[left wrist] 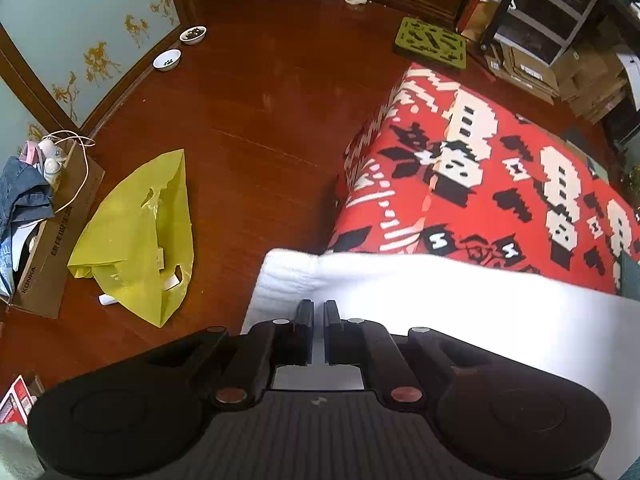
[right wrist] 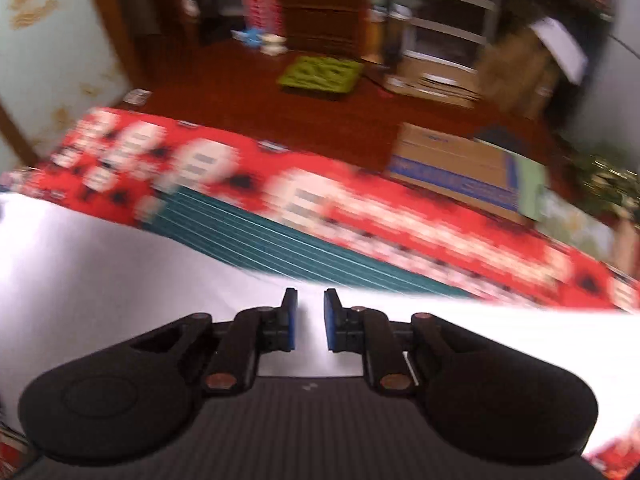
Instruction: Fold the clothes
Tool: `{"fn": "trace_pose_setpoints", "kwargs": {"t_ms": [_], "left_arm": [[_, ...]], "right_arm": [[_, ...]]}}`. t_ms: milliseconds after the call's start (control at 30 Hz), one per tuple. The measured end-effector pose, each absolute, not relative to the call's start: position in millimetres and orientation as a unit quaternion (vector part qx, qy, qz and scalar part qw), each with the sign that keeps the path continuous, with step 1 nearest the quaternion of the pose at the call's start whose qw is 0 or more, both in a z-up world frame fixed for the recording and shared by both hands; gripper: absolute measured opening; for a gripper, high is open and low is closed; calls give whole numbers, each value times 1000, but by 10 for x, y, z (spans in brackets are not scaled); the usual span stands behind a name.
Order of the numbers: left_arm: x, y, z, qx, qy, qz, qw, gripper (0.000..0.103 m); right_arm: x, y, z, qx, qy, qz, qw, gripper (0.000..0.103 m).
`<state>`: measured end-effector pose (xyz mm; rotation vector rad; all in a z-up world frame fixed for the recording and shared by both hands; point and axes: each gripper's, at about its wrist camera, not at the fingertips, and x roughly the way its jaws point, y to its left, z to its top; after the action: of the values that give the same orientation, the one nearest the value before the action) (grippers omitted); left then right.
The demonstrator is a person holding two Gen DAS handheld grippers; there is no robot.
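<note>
White garment (left wrist: 460, 300) long axis sideways. L tool (left wrist: 318, 312) pinches its edge; R tool (right wrist: 310, 308) part-open over it.

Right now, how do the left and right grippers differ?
Gap: the left gripper has its jaws nearly together, a thin slit between them; the right gripper stands clearly wider. Pads: the right fingers carry blue pads; the left fingers look all black. View: the left picture is sharp, the right one is motion-blurred. Shared: both sit over the white cloth on the red patterned cover.
</note>
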<state>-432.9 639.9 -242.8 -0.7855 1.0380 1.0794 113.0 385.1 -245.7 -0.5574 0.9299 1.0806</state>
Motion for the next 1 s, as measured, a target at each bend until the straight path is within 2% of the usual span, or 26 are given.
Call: {"fn": "trace_pose_setpoints", "kwargs": {"t_ms": [100, 200, 367, 400, 433, 467, 667, 800, 900, 1000], "left_arm": [[-4271, 6360, -2383, -347, 449, 490, 661, 6], [-4114, 6261, -2287, -338, 439, 490, 673, 6], [-3729, 6056, -2197, -334, 436, 458, 698, 6], [-3635, 6005, -2183, -337, 434, 450, 704, 6], [-3539, 5954, -2173, -340, 431, 441, 710, 6], [-3424, 5895, -2167, -344, 428, 431, 716, 6], [-2549, 5473, -2213, -365, 422, 341, 757, 6], [-1828, 5102, -2292, -325, 442, 270, 791, 6], [-1339, 4856, -2352, -294, 452, 224, 812, 6], [-1032, 4718, -2428, -285, 459, 204, 817, 6]], "right_arm": [[1369, 3692, -2484, -283, 410, 468, 730, 15], [1483, 3757, -2521, -310, 396, 486, 714, 26], [1545, 3919, -2643, -352, 372, 521, 682, 26], [1564, 3921, -2646, -347, 374, 523, 683, 19], [1582, 3923, -2649, -342, 375, 525, 683, 7], [1601, 3925, -2653, -337, 376, 526, 684, 1], [1714, 3937, -2676, -308, 383, 536, 687, 0], [1869, 3889, -2768, -285, 396, 512, 707, 0], [1957, 3761, -2680, -258, 395, 528, 706, 5], [1902, 3729, -2622, -289, 378, 574, 666, 26]]}}
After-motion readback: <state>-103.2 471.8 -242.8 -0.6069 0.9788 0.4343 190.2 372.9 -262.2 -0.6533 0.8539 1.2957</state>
